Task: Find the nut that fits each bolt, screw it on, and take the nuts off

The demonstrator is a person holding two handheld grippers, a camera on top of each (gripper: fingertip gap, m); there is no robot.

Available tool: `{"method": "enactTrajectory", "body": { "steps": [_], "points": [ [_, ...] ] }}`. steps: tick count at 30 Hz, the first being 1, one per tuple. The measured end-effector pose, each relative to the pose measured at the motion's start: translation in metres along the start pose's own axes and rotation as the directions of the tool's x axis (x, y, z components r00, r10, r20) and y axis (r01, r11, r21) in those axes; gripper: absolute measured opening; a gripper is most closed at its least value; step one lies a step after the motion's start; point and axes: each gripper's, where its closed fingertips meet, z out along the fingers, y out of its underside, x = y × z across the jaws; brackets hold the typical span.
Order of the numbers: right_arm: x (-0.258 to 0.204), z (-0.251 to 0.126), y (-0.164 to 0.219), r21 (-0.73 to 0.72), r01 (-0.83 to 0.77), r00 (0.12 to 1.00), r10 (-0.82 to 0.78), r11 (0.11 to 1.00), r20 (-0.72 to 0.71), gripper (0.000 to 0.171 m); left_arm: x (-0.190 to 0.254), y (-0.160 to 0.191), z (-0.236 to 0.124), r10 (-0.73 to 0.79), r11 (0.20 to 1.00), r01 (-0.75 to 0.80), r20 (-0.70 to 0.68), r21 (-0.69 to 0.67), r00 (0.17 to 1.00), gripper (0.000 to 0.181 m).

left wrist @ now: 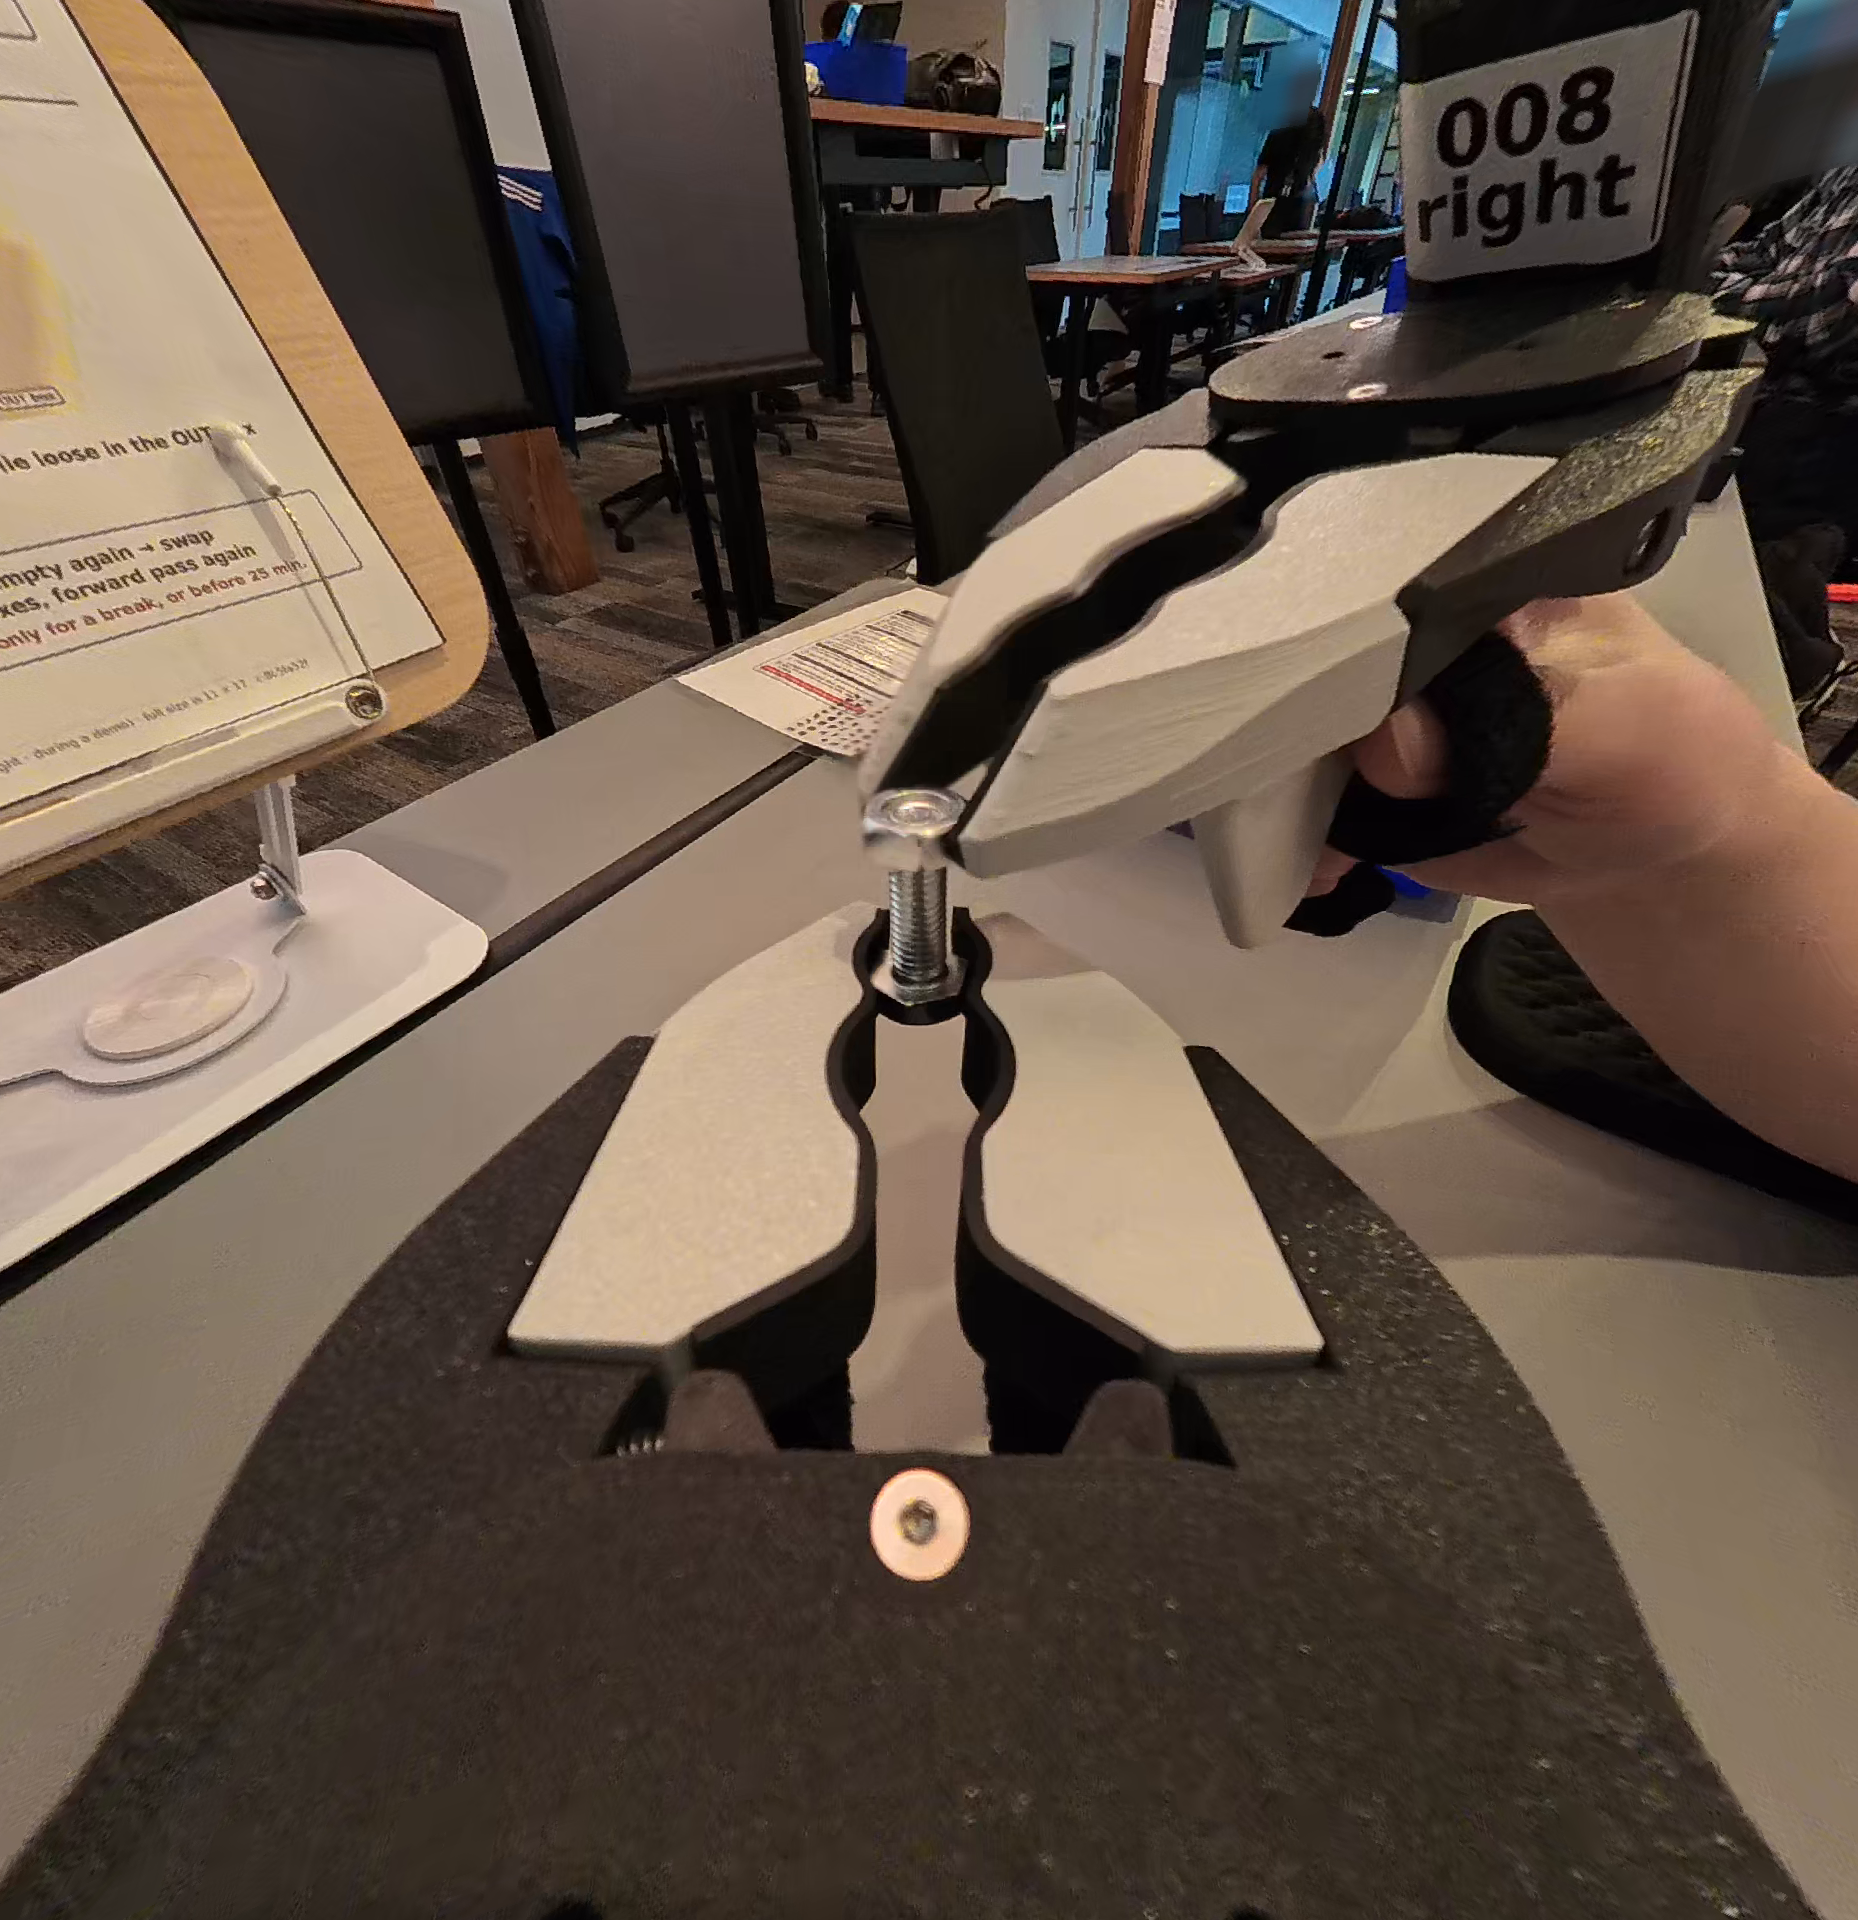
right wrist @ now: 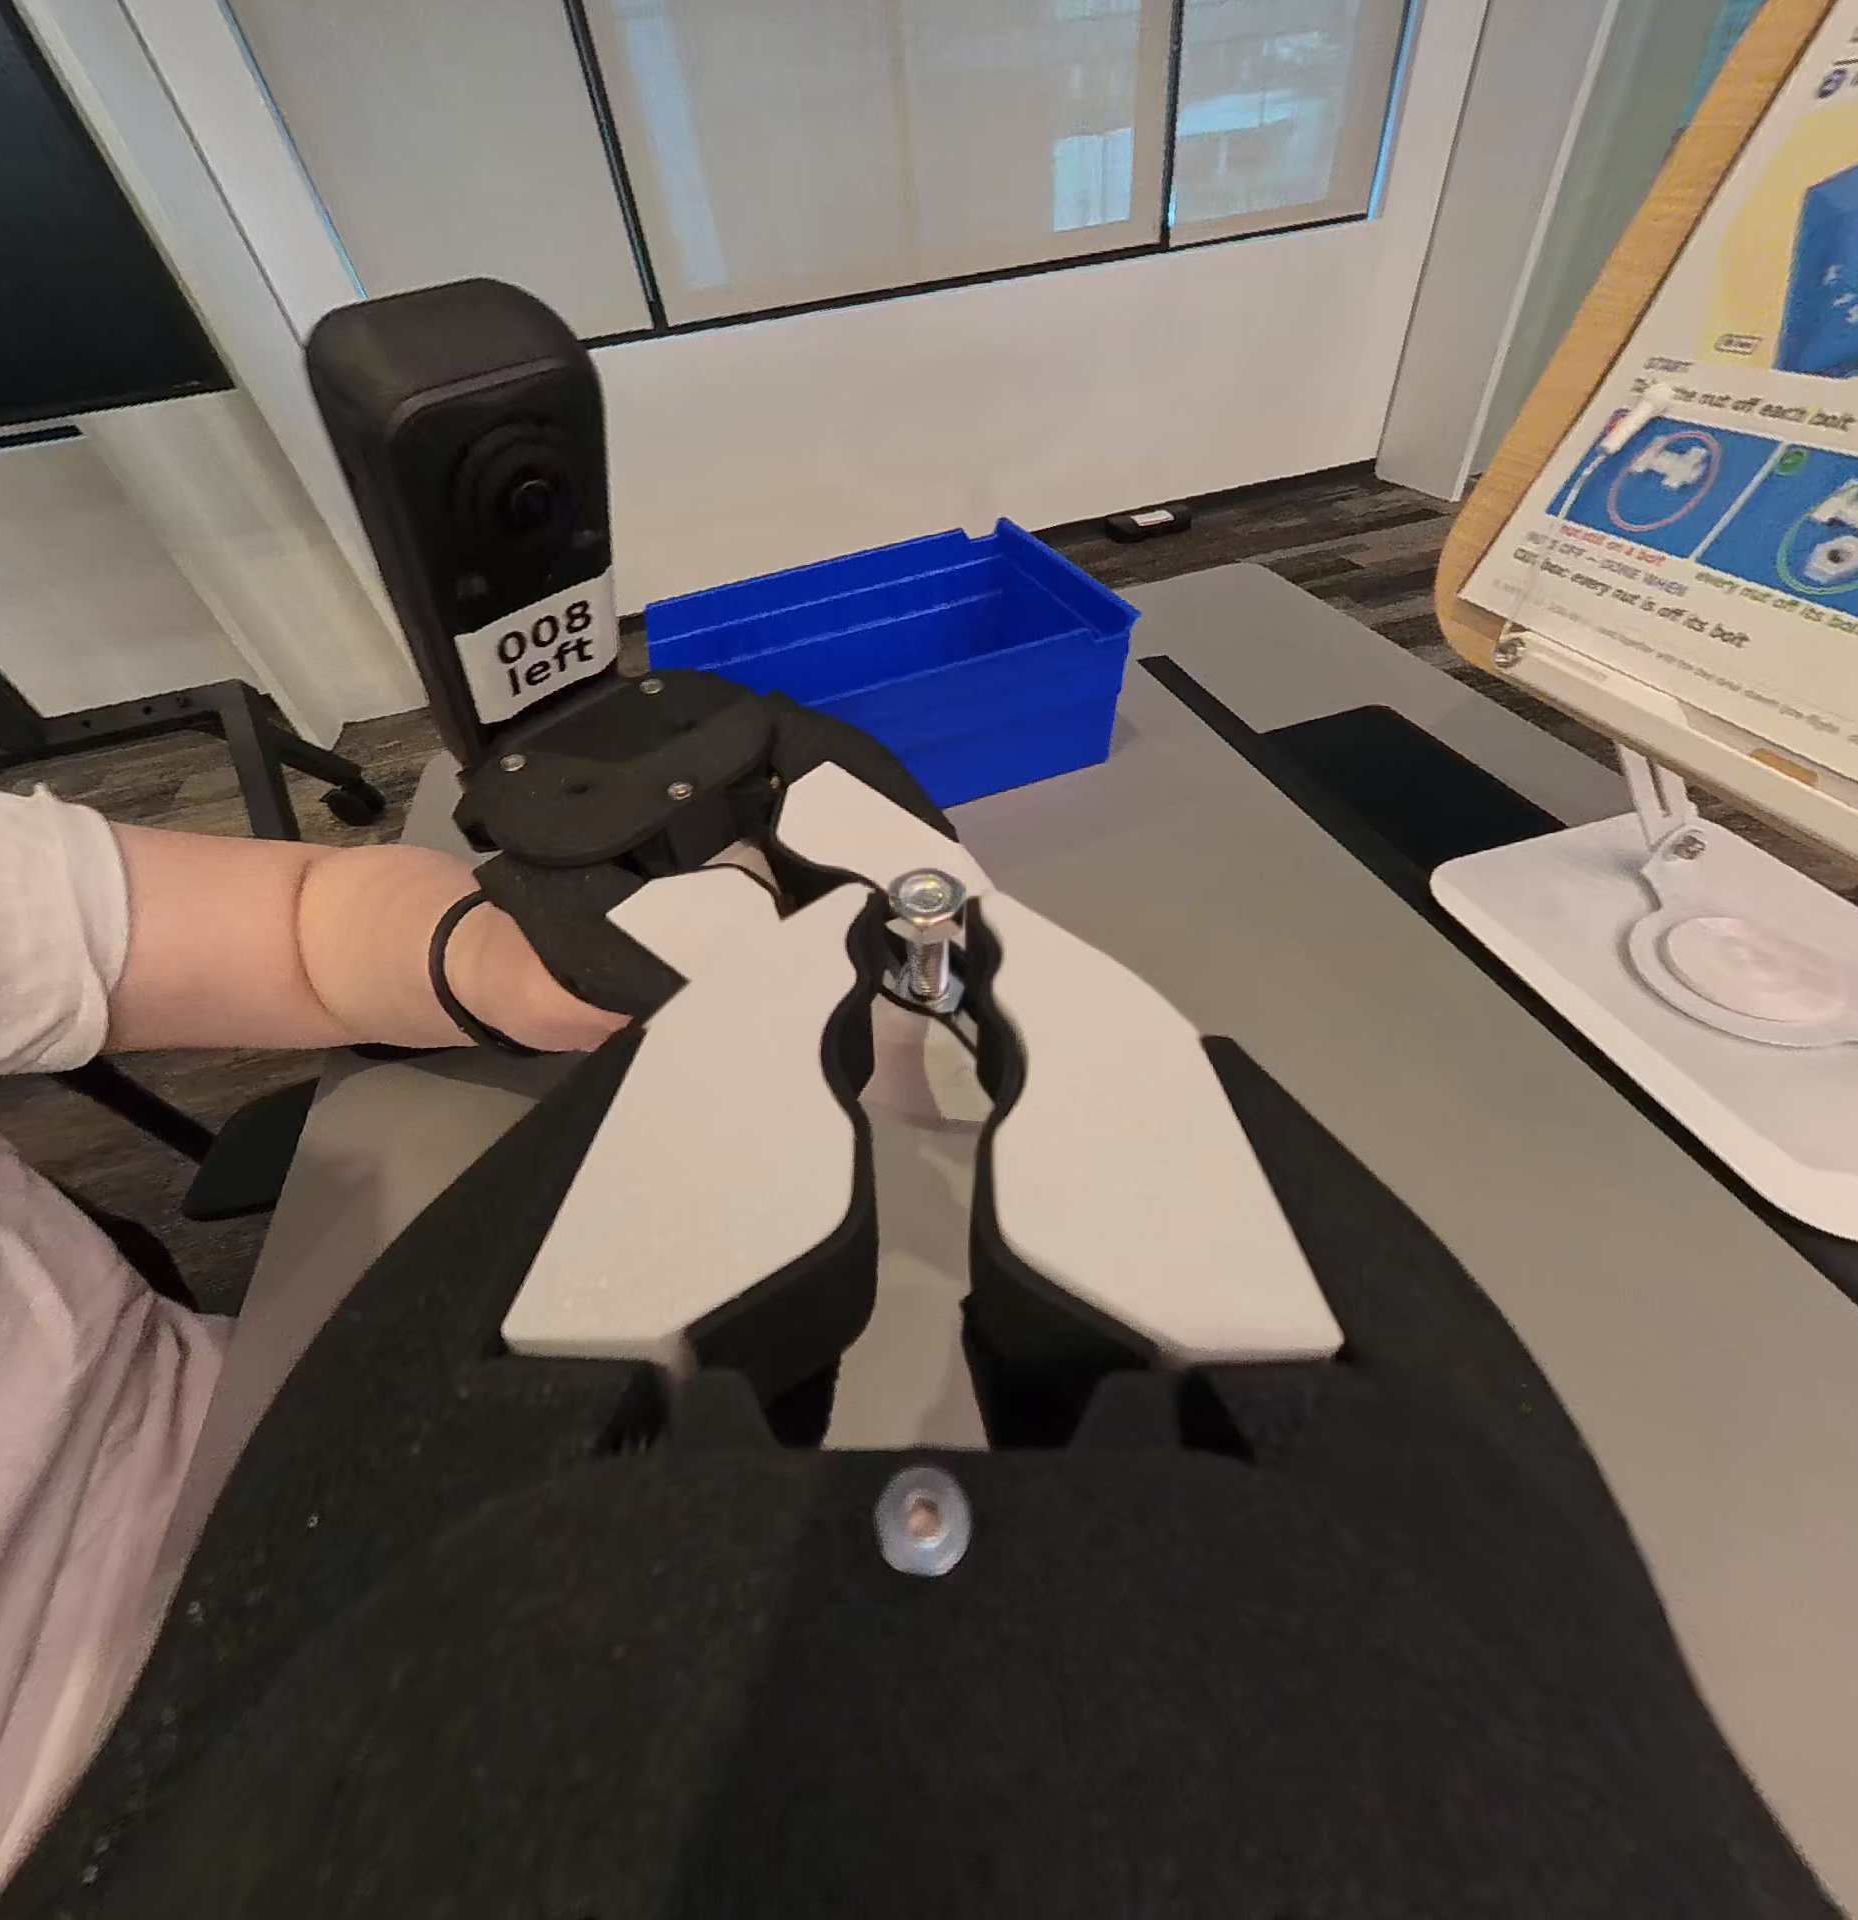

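The left hand-held gripper (left wrist: 920, 977) pinched the small steel hex nut (left wrist: 917, 985); the right hand-held gripper (right wrist: 930, 914) clamped the rigid, slick zinc-plated bolt (left wrist: 914, 894) by its head.

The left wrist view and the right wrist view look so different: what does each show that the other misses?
Only the left wrist view shows the office behind: dark screens on stands, a black chair and a printed sheet on the table.

Only the right wrist view shows the blue bin on the table, and windows behind it.

Both show the bolt standing head up, its nut held by the left gripper, its head pinched by the right gripper, plus a hand and the instruction board.
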Motion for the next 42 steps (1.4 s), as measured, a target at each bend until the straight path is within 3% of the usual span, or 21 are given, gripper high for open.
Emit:
{"method": "enactTrajectory", "body": {
  "steps": [5, 11, 17, 22, 23, 25, 30, 34, 42],
  "points": [
    [-0.008, -0.005, -0.003, -0.003, 0.035, 0.997, -0.035, 0.999, 0.073, 0.013, 0.013, -0.005, -0.001, -0.004, 1.000, 0.006, -0.103, 0.015, 0.995, 0.010],
    [-0.050, -0.033, -0.011, 0.092, 0.067, 0.894, -0.100, 0.994, 0.437, 0.013, 0.073, -0.022, -0.021, -0.044, 0.997, 0.070, -0.515, 0.033, 0.856, 0.010],
    [-0.067, -0.045, -0.011, 0.124, 0.048, 0.814, -0.111, 0.991, 0.571, 0.013, 0.095, -0.025, -0.029, -0.035, 0.997, 0.068, -0.610, 0.031, 0.791, 0.010],
    [-0.064, -0.043, -0.011, 0.128, 0.024, 0.816, -0.093, 0.992, 0.571, 0.014, 0.092, -0.023, -0.028, -0.049, 0.998, 0.066, -0.593, 0.008, 0.804, 0.010],
    [-0.061, -0.042, -0.012, 0.128, 0.018, 0.830, -0.087, 0.992, 0.552, 0.021, 0.089, -0.023, -0.026, -0.048, 0.998, 0.059, -0.574, 0.002, 0.817, 0.010],
    [-0.054, -0.039, -0.017, 0.144, 0.020, 0.869, -0.088, 0.989, 0.487, 0.032, 0.080, -0.022, -0.024, -0.044, 0.999, 0.049, -0.522, -0.004, 0.852, 0.011],
    [-0.033, -0.029, -0.026, 0.161, 0.108, 0.961, -0.144, 0.981, 0.235, 0.040, 0.049, -0.020, -0.016, -0.038, 0.999, 0.033, -0.322, -0.021, 0.946, 0.010],
    [-0.019, -0.020, -0.031, 0.149, 0.125, 0.990, -0.133, 0.981, 0.040, 0.038, 0.029, -0.020, -0.014, -0.050, 0.999, 0.048, -0.200, -0.017, 0.978, 0.010],
    [-0.021, -0.006, -0.016, 0.073, 0.068, 0.996, -0.072, 0.995, 0.052, 0.020, 0.025, -0.021, -0.015, -0.057, 0.998, 0.055, -0.170, -0.013, 0.984, 0.010]
  ]
}}
